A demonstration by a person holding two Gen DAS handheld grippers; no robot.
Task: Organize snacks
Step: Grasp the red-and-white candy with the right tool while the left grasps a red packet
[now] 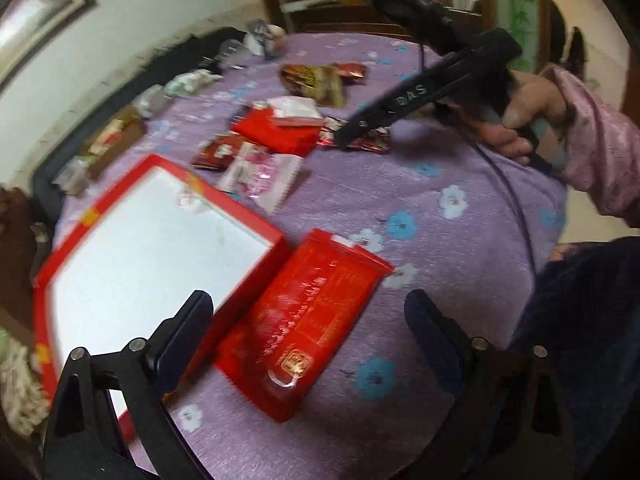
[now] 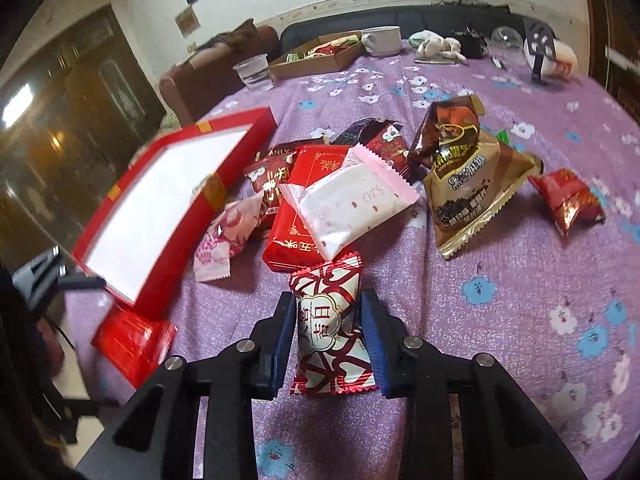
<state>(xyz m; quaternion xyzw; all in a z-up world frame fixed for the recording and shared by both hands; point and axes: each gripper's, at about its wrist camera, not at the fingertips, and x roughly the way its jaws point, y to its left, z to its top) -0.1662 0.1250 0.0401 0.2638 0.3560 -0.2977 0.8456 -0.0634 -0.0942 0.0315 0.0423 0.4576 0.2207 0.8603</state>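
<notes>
Right claw (image 2: 329,336) pinching white-and-red patterned snack packet (image 2: 330,332) just above purple flowered bench cloth (image 2: 500,360), beside the heap of wrappers. Left claw (image 1: 308,344) hanging spread over flat red foil packet (image 1: 304,320), gripping nothing. Lifting clear without snagging neighbours, then carrying toward shallow red-rimmed white-floored box (image 2: 256,136), probably best.

The desk (image 2: 500,360) wears a purple flowered cloth, matt and slightly nubbly. The red box (image 1: 52,280) looks like glossy card with a plain white paper lining. The flat red packet (image 1: 304,320) beside it is shiny film, as is the red-and-white wrapper (image 2: 328,320). The brown pouch (image 2: 472,188) gleams like foil. The right gripper (image 2: 328,336) is matt black plastic with ribbed blue pads (image 2: 374,344).
</notes>
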